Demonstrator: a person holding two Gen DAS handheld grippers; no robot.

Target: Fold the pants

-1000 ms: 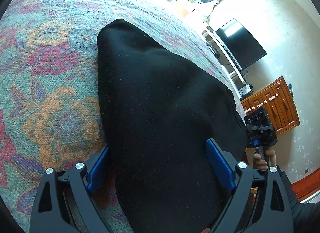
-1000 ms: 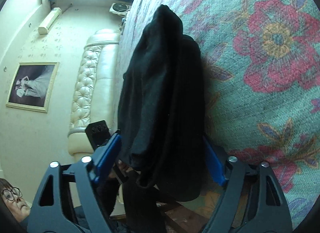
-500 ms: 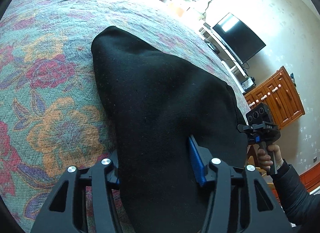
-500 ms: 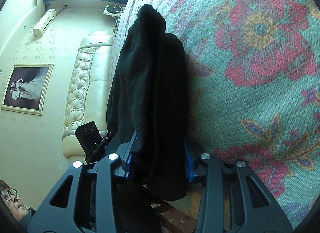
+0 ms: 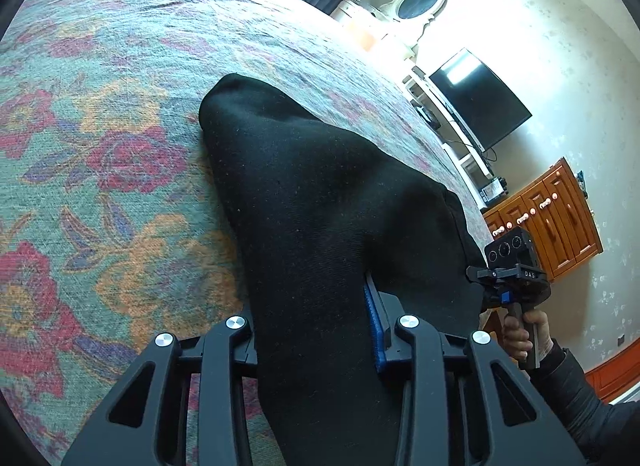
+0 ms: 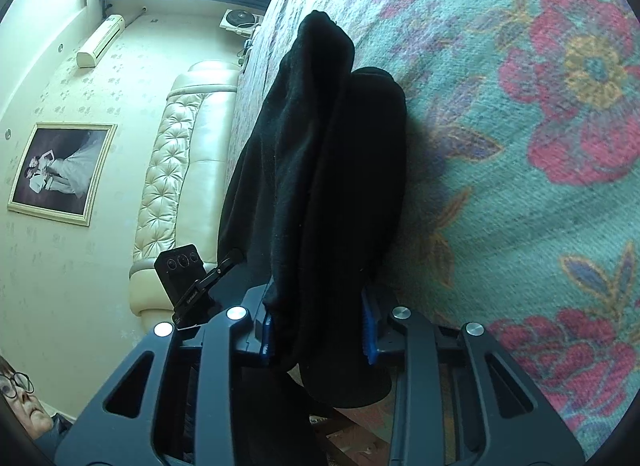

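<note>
The step in hand looks like the pick-up of the near end of the pants (image 5: 320, 225) before a fold. In both views the black cloth runs from the bottom centre of the frame up toward the middle, lying on a flowered bedspread (image 5: 100, 145) with its near end hanging over the edge.

The left gripper (image 5: 316, 330) is closing, its jaws narrow, with a thick bunch of cloth filling the gap between them; the blue pad on the right presses into the fabric. The right gripper (image 6: 318, 330) is closing too, and both blue pads bear on the doubled layers that hang between them at the lower centre.

The next move likely calls for lifting both ends evenly and carrying them toward the far end, at the upper centre, keeping the layers together so none slips out.
</note>
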